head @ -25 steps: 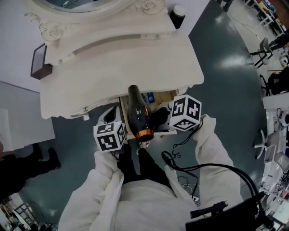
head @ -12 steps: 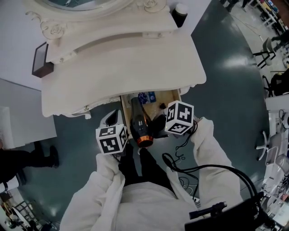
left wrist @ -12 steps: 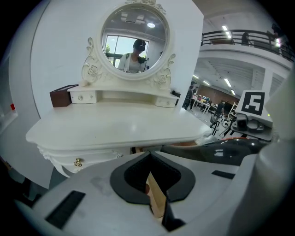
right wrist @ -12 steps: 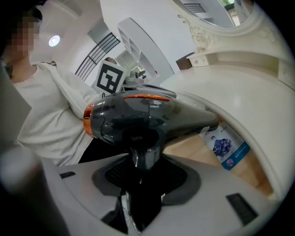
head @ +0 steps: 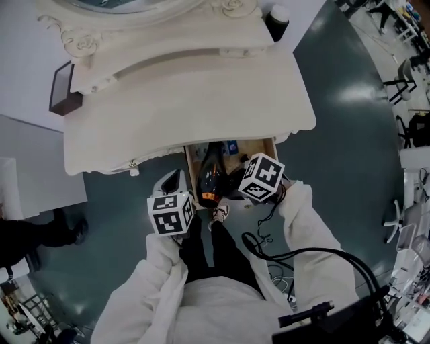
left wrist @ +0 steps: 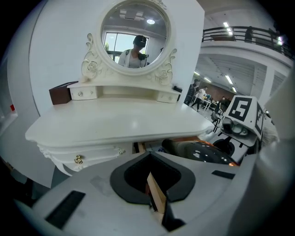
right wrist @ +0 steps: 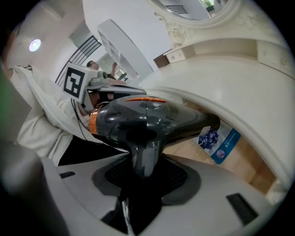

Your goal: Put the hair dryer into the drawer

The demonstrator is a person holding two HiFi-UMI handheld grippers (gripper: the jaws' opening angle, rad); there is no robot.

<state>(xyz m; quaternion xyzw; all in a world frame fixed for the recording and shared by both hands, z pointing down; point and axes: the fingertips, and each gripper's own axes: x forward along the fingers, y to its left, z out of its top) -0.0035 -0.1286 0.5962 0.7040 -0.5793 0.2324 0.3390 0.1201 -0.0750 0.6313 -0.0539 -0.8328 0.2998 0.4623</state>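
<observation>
the person's right gripper [head: 240,185] [right wrist: 143,184] was clenched on the handle of a glossy black hair dryer with an orange ring at its rear end [head: 209,176] [right wrist: 147,115] [left wrist: 198,150]. the handle stood between the two jaws. the dryer lay within the open pale wooden drawer [head: 259,144] [right wrist: 198,154], which was pulled out from under the cream carved dressing table [head: 188,94] [left wrist: 115,122]. its nozzle pointed in beneath the table top and the orange ring faced the person. whether the body touched the drawer floor could not be told.

a blue printed packet [head: 232,146] [right wrist: 219,140] lay flat on the drawer floor, just beyond the nozzle.

the left gripper [head: 176,181] [left wrist: 156,193] was at the drawer's left side. its jaws were closed on the thin upper edge of the drawer's wooden side wall [left wrist: 154,191], which ran between them.

on the table's back shelf stood a round mirror in a scrolled cream frame [left wrist: 133,32]. a small dark brown box [head: 60,89] [left wrist: 60,94] sat at the shelf's left end, and a dark bottle with a white cap [head: 277,20] at the right end. a small brass knob [left wrist: 78,160] hung on the table's front apron, left of the drawer.

both arms wore white sleeves [head: 309,228]. a black cable [head: 295,252] looped near the right sleeve.
</observation>
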